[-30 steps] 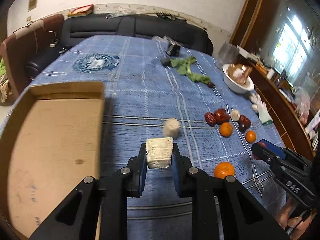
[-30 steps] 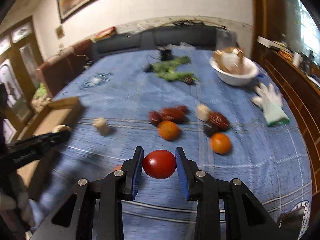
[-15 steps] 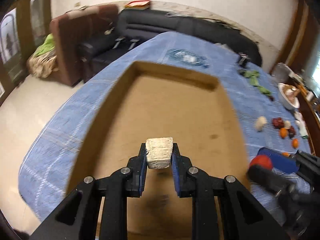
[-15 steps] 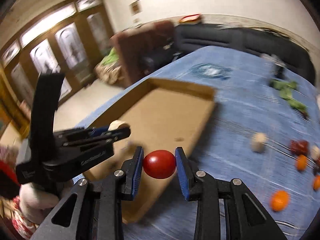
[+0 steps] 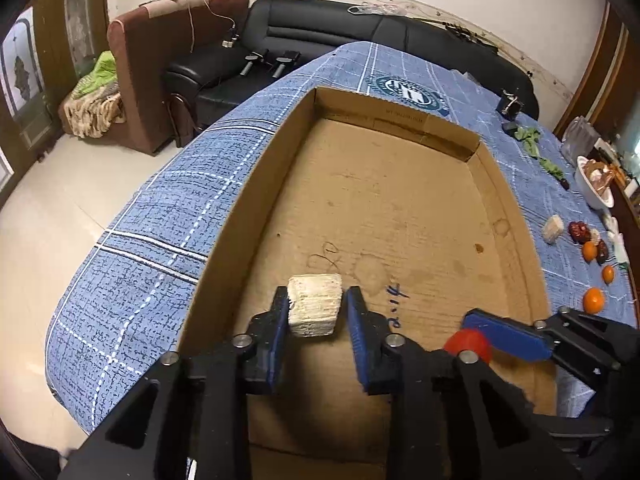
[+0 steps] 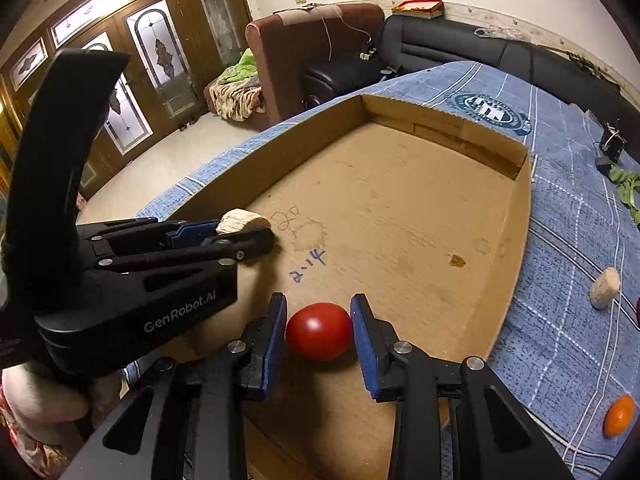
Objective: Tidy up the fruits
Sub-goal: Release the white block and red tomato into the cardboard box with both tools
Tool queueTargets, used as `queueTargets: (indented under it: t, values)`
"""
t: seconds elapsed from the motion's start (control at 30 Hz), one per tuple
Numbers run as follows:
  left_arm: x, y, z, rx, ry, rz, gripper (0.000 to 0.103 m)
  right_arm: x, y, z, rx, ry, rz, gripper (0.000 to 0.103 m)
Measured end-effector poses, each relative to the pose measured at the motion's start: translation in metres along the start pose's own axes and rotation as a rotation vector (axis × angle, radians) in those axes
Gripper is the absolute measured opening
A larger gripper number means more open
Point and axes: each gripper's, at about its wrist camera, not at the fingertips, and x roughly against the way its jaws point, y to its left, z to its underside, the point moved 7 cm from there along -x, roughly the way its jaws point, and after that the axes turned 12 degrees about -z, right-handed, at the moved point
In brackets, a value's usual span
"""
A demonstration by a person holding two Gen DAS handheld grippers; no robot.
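Left claw point(image 5: 317, 309) over the cardboard tray point(image 5: 400, 208), jaws just easing apart, gap showing beside the pale fibrous chunk point(image 5: 315, 309) between them, right claw point(image 6: 319, 326) likewise loosening — red tomato point(image 6: 319, 331) on the tray floor, oranges point(image 5: 593, 300) away on the blue-clothed table point(image 5: 168, 208).

Orange point(image 6: 619, 416) — cut by the picture's edge.

I see a black sofa point(image 5: 360, 36), a brown armchair point(image 5: 160, 64), glass-panelled wooden doors point(image 6: 160, 52) and a white bowl point(image 5: 592, 190) on the blue checked tablecloth point(image 5: 192, 200).
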Motion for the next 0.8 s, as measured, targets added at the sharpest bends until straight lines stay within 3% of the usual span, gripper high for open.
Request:
queueTargets:
  t: [0.13,0.37,0.53,0.67,0.8]
  values:
    - [0.018,0.007,-0.008,-0.001,-0.046,0.005,0.051,0.014,0.004,-0.005,0.016,-0.035,0.009,0.039]
    - [0.041,0.022,-0.040,0.075,-0.123,0.075,0.056,0.073,-0.004,-0.013,-0.013,-0.151,0.065,0.040]
    - [0.050,-0.007,-0.067,0.043,-0.168,0.202,0.056,0.162,-0.057,-0.004,-0.132,-0.297,0.272,0.040]
    - [0.050,-0.052,-0.081,-0.006,-0.116,0.365,0.056,0.258,-0.102,0.016,-0.242,-0.395,0.510,0.040]
    - [0.058,-0.102,-0.085,-0.115,-0.108,0.421,0.056,0.345,-0.134,0.020,-0.284,-0.462,0.720,0.040]
